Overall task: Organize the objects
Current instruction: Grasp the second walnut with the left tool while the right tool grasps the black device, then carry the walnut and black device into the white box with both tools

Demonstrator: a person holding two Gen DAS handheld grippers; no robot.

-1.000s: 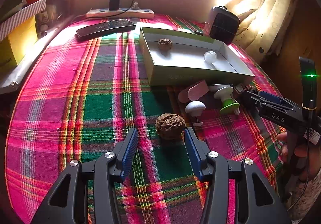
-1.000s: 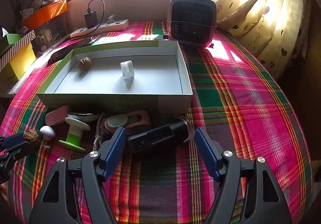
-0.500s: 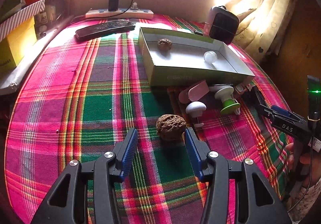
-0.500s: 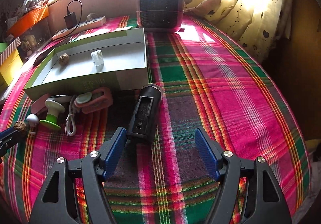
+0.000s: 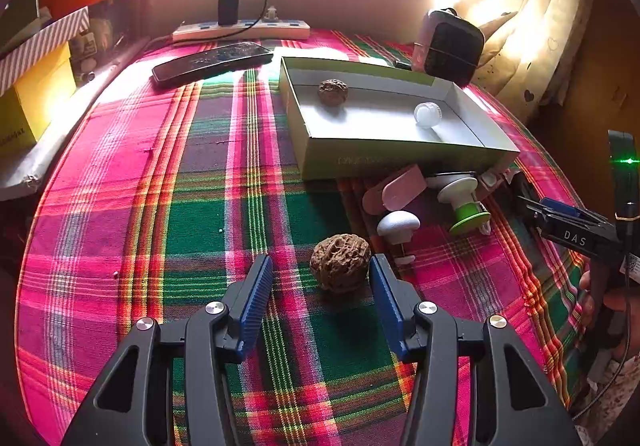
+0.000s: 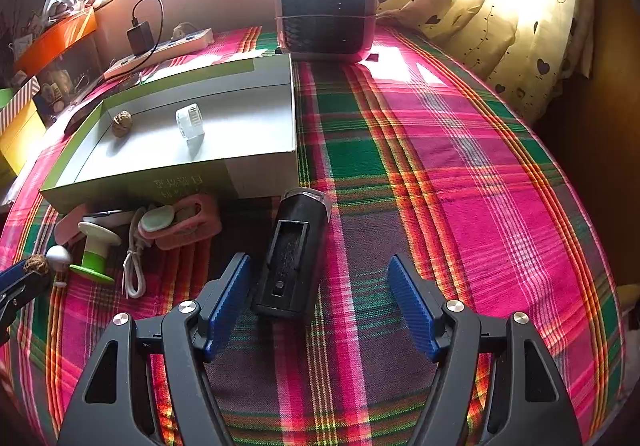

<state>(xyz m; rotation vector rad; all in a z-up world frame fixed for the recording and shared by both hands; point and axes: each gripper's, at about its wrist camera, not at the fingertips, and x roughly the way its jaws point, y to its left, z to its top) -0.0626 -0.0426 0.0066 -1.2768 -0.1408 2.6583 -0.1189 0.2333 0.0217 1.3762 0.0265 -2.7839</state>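
A brown walnut (image 5: 340,262) lies on the plaid cloth between the blue pads of my left gripper (image 5: 320,282). Its jaws are opening and neither pad presses on the nut. My right gripper (image 6: 320,286) stands open around a black cylindrical device (image 6: 292,258), which lies lengthwise close to the left finger (image 6: 228,298). A shallow green-and-white box (image 5: 400,154) behind both holds a second walnut (image 5: 333,92) and a small white part (image 5: 427,115). The right gripper (image 5: 560,218) also shows at the right edge of the left wrist view, with a hand below it.
In front of the box lie a pink clip (image 5: 394,192), a white knob (image 5: 398,224), a green-and-white spool (image 5: 464,204), a pink holder (image 6: 184,220) and a white cable (image 6: 134,270). A phone (image 5: 212,60), power strip (image 5: 240,31) and small heater (image 6: 326,10) stand behind. Curtain at right.
The black device lay crosswise along the box front; now it points lengthwise between the right fingers, and the right gripper has shifted rightward. The left fingers have spread slightly around the walnut.
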